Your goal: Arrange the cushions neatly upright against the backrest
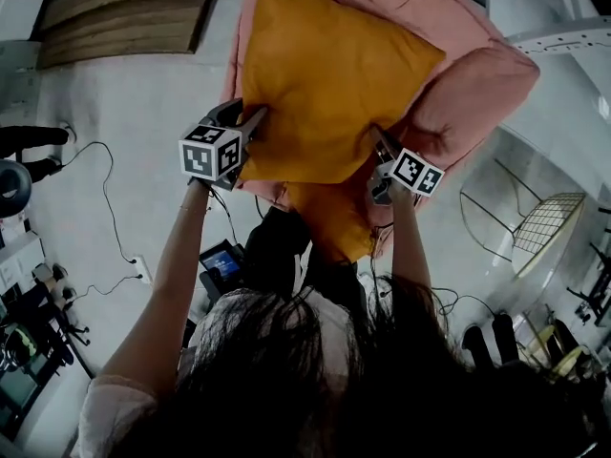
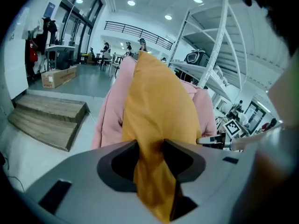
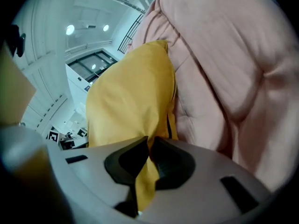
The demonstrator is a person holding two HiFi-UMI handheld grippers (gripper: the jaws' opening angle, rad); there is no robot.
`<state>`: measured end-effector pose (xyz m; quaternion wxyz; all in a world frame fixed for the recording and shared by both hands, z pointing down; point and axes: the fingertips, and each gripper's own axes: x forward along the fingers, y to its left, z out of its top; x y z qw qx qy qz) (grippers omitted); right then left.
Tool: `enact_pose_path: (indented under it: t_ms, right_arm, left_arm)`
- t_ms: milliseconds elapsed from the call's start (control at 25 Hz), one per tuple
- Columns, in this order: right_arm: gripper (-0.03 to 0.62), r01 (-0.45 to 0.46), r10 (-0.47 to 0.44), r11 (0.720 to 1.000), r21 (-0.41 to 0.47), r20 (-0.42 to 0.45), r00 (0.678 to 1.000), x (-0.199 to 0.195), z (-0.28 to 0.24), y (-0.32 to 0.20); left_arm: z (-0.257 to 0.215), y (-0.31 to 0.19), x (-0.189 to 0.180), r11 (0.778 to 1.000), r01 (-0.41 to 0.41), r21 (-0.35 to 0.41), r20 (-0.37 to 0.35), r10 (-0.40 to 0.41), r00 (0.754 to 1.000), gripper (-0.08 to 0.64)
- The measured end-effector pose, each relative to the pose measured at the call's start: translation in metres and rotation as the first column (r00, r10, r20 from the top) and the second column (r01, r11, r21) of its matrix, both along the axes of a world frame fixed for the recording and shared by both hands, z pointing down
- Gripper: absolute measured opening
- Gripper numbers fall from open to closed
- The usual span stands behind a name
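Observation:
A large orange cushion (image 1: 329, 74) is held up in front of the pink armchair (image 1: 477, 74), its face toward the backrest. My left gripper (image 1: 256, 122) is shut on its lower left corner; in the left gripper view the orange fabric (image 2: 156, 106) is pinched between the jaws of my left gripper (image 2: 150, 146). My right gripper (image 1: 380, 151) is shut on the lower right corner, and in the right gripper view a thin fold of the cushion (image 3: 131, 106) runs down through that gripper (image 3: 150, 141), with the armchair's padding (image 3: 224, 69) to the right. A second orange cushion (image 1: 334, 218) lies lower, partly hidden.
Wooden steps (image 1: 124, 12) stand on the floor to the armchair's left. Cables (image 1: 115, 218) and a power strip (image 1: 143, 270) trail over the floor on the left. A wire-mesh chair (image 1: 539, 222) stands at the right. A white shelf rack (image 2: 219, 55) rises behind the armchair.

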<state>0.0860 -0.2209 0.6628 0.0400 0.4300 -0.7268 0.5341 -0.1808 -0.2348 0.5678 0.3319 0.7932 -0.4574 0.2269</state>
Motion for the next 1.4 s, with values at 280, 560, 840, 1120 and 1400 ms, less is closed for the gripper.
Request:
enact_pose_path:
  t_ms: [280, 560, 840, 1120, 1400]
  right_arm:
    - [0.043, 0.065, -0.051, 0.984, 0.166, -0.089, 0.995, -0.003, -0.074, 0.013]
    - [0.043, 0.11, -0.043, 0.948, 0.299, -0.222, 0.974, 0.017, -0.139, 0.02]
    - [0.043, 0.055, 0.053, 0.945, 0.321, -0.316, 0.947, 0.059, -0.148, -0.001]
    - [0.043, -0.015, 0.155, 0.927, 0.375, -0.346, 0.925, 0.087, -0.148, -0.028]
    - [0.044, 0.093, 0.059, 0.945, 0.315, -0.44, 0.896, 0.074, -0.107, -0.039]
  left_arm:
    - [-0.038, 0.026, -0.015, 0.997, -0.002, 0.082, 0.016, 0.0, 1.0, 0.172]
    - [-0.056, 0.028, 0.002, 0.986, -0.092, 0.139, 0.031, 0.088, 0.996, 0.16]
    - [-0.064, -0.024, 0.047, 0.95, -0.211, 0.228, 0.078, 0.198, 0.977, 0.153]
    - [-0.062, -0.078, 0.078, 0.887, -0.265, 0.379, 0.066, 0.26, 0.963, 0.152]
    - [0.0, -0.095, 0.066, 0.924, -0.265, 0.274, 0.123, 0.24, 0.963, 0.152]
